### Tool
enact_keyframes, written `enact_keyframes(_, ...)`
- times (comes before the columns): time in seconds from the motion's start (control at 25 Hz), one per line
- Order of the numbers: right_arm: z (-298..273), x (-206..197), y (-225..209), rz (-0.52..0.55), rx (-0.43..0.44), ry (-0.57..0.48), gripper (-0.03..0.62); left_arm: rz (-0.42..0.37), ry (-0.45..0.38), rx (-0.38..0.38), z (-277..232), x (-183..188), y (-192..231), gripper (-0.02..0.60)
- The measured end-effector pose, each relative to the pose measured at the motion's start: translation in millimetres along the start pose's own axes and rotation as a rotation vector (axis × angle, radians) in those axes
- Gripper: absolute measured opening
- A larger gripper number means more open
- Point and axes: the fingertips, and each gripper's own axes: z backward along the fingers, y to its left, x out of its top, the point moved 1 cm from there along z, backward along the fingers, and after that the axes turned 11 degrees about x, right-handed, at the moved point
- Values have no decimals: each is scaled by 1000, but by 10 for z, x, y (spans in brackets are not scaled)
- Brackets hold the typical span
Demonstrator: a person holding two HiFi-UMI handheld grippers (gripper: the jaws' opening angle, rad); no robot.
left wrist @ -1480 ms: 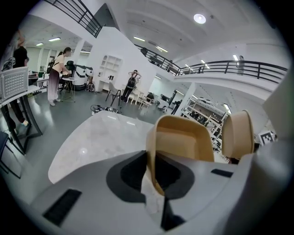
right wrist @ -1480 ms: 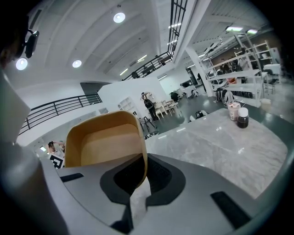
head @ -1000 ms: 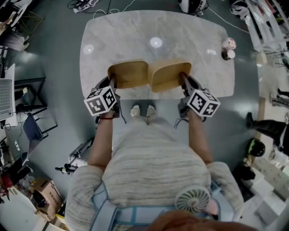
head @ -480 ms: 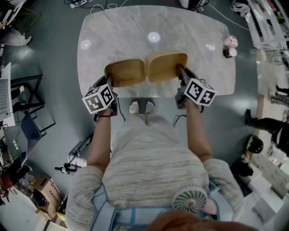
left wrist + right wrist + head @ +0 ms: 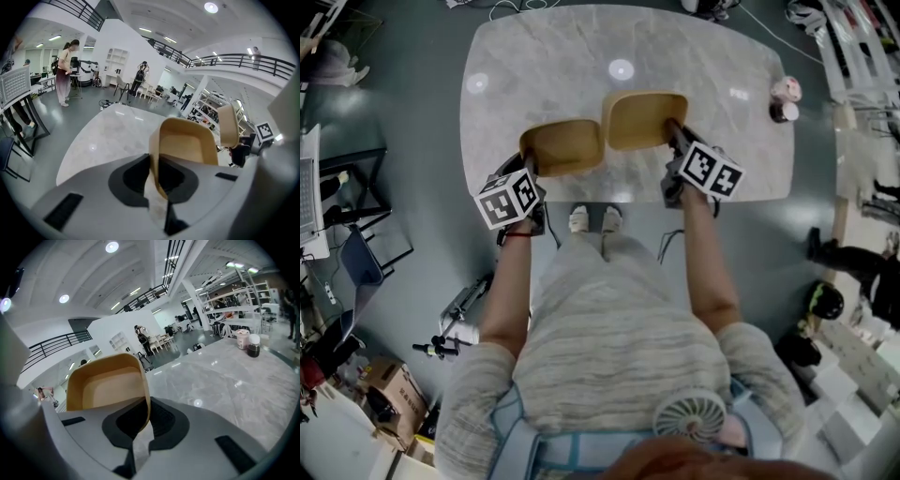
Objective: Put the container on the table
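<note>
Two tan, rounded-square containers hang over the near part of the marble table (image 5: 544,66). My left gripper (image 5: 530,169) is shut on the near rim of the left container (image 5: 563,147). My right gripper (image 5: 673,131) is shut on the near right rim of the right container (image 5: 644,119), which is farther in. In the left gripper view the rim of the container (image 5: 187,145) is pinched in my gripper (image 5: 157,183), and the other container (image 5: 228,125) shows beyond. The right gripper view has the container (image 5: 105,383) clamped in the gripper (image 5: 143,425). Whether either touches the table is unclear.
Two small cups (image 5: 784,98) stand at the table's right edge, also seen as cups (image 5: 247,343) in the right gripper view. The person's shoes (image 5: 592,220) are just below the table's near edge. Cables, a chair and boxes lie on the floor around.
Both grippers have carried their containers forward over the table and lower. The right one moved farther in, so its container now sits ahead of the left one.
</note>
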Motion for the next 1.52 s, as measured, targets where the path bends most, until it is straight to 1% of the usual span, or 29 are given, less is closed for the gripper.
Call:
enact_keyframes(0.32,-253,29,-215,-34,-34,12,8,-9,14,1,-39,-40,0,32)
enact_keyframes(0.48,-324,20,-337,-39,-66,27,8,-12,15,3,-22,-38,5,32)
enact_keyframes(0.88,-531,-146,-758,-46,-161,107,8,-30,30,-5,-53,-101,-16,32)
enact_keyframes(1.52,-772,-310,-1228,-38,-287,216,8,-49,51,-5,-92,-150,-24,32)
